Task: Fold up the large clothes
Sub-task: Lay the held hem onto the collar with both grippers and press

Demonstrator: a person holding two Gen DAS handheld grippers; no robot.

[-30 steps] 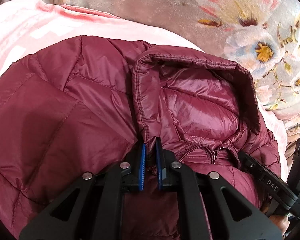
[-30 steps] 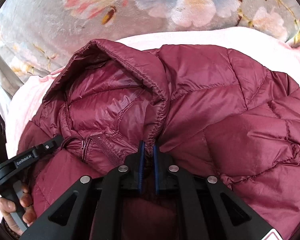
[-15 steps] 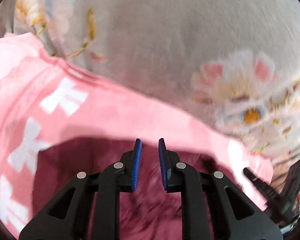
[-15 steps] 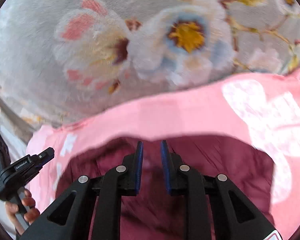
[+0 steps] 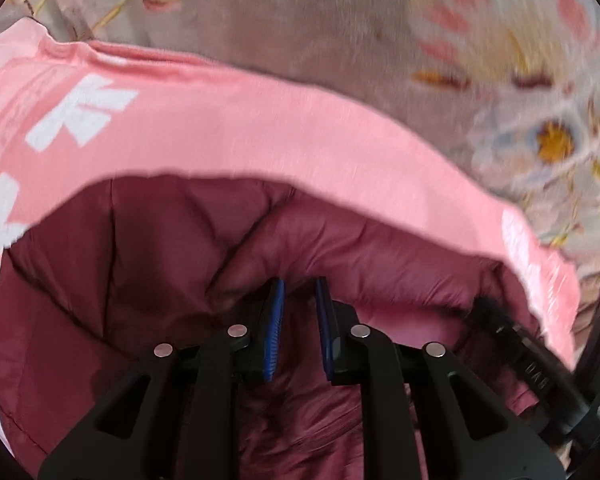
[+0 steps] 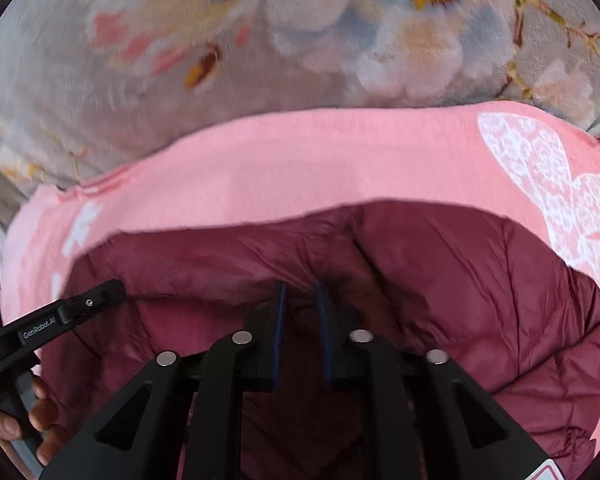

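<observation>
A maroon quilted puffer jacket [image 5: 140, 280] lies on a pink cloth. It also shows in the right wrist view [image 6: 480, 300]. Its hood is folded down over the body, so only a rounded fold edge shows. My left gripper [image 5: 299, 292] is open, its blue pads a small gap apart just above the folded fabric. My right gripper [image 6: 300, 294] is open the same way over the jacket. Each gripper shows at the edge of the other's view: the right gripper [image 5: 520, 344] and the left gripper [image 6: 72, 312].
The pink cloth [image 5: 228, 128] with white bow prints lies under the jacket, and shows in the right wrist view [image 6: 300, 160]. A grey floral blanket [image 5: 320, 24] lies beyond it, seen also from the right [image 6: 180, 60]. A hand [image 6: 40, 416] holds the left gripper.
Both grippers carried the hood forward and down over the jacket body, then let go of its edge. The jaws went from shut on the hood to open. The hood opening is no longer visible.
</observation>
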